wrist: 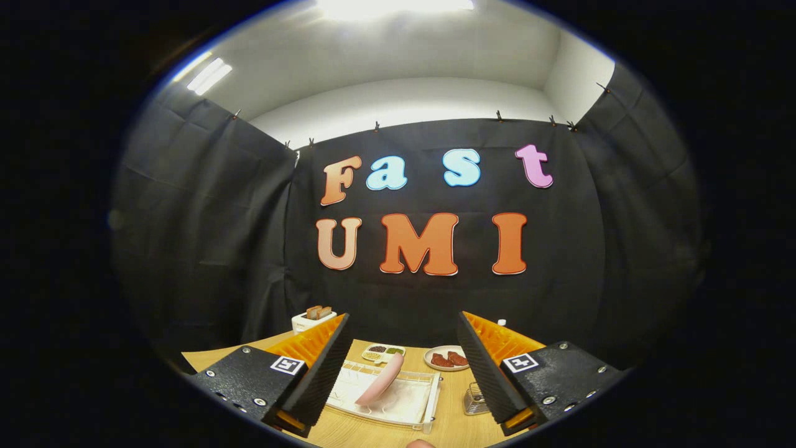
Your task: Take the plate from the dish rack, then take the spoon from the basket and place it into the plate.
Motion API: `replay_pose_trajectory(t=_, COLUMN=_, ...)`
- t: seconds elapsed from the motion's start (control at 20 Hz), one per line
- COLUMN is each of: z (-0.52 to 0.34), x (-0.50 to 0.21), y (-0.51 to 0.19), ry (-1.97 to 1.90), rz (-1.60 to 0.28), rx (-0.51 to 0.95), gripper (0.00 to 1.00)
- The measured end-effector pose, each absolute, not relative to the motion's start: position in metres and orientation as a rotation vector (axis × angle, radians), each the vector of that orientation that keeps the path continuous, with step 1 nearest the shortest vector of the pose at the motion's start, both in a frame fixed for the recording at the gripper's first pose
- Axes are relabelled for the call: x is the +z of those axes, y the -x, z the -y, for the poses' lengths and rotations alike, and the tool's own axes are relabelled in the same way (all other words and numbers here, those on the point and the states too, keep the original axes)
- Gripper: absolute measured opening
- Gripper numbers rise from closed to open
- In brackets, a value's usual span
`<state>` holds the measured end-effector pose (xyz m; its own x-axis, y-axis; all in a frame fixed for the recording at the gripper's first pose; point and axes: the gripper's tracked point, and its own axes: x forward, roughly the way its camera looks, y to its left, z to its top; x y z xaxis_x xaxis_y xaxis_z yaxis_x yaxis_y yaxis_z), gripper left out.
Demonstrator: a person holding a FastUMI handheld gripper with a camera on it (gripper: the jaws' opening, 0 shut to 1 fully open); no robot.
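A pink plate (380, 386) stands on edge, leaning, in a white dish rack (429, 401) on the wooden table (454, 423). The rack lies just ahead of and below my gripper (404, 367), between its two fingers. The black and orange fingers (323, 367) stand wide apart, open, with nothing between them. A small wire basket (476, 399) sits beside the rack, close to the right finger; what it holds is too small to tell.
Beyond the rack are a divided tray with small foods (382, 353) and a white plate with red-brown pieces (448, 358). A white box with bread slices (313, 318) stands at the far left of the table. Black cloth walls close the booth behind.
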<state>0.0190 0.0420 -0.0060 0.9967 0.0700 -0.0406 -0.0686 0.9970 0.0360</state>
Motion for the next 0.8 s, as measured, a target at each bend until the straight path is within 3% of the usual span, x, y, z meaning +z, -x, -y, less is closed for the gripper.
replay_pose_trajectory(t=0.8, z=-0.082, x=-0.051, y=-0.076, ry=-0.018, rz=-0.349, rx=0.155, gripper=1.00)
